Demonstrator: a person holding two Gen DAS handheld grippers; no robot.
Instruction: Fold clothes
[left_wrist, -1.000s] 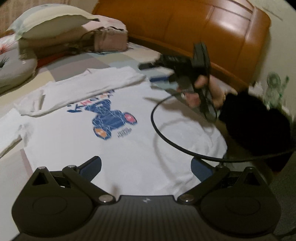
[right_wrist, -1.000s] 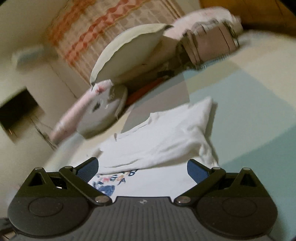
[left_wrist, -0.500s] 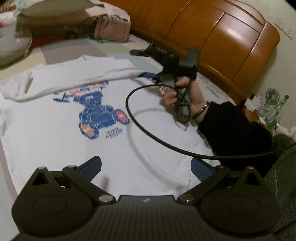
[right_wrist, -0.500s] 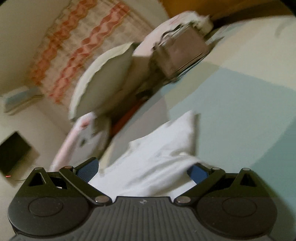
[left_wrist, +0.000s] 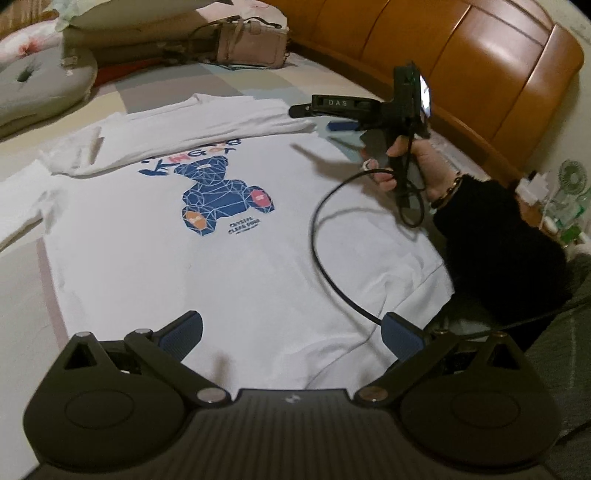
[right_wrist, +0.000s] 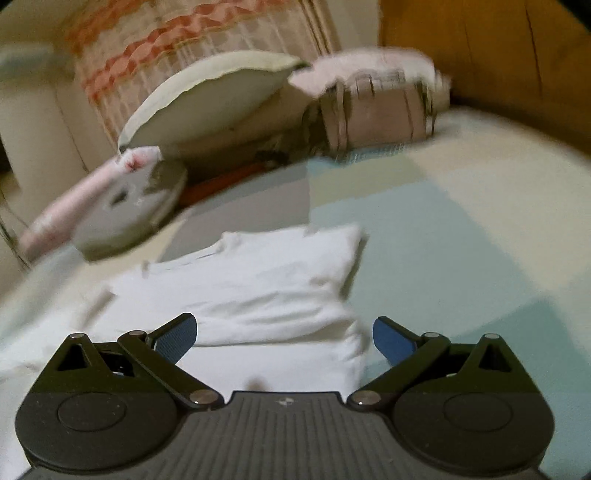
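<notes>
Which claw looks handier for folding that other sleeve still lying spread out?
Probably the left claw: open over the shirt, on the spread sleeve's side. The right claw hovers by the folded sleeve.

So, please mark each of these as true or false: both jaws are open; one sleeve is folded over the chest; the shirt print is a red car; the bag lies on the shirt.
1. Both jaws are open. True: the left gripper and right gripper hold nothing.
2. One sleeve is folded over the shirt. True.
3. The print is a red car. False: a blue bear.
4. The pink bag lies on the shirt. False: it lies beyond it, near the pillows.
</notes>
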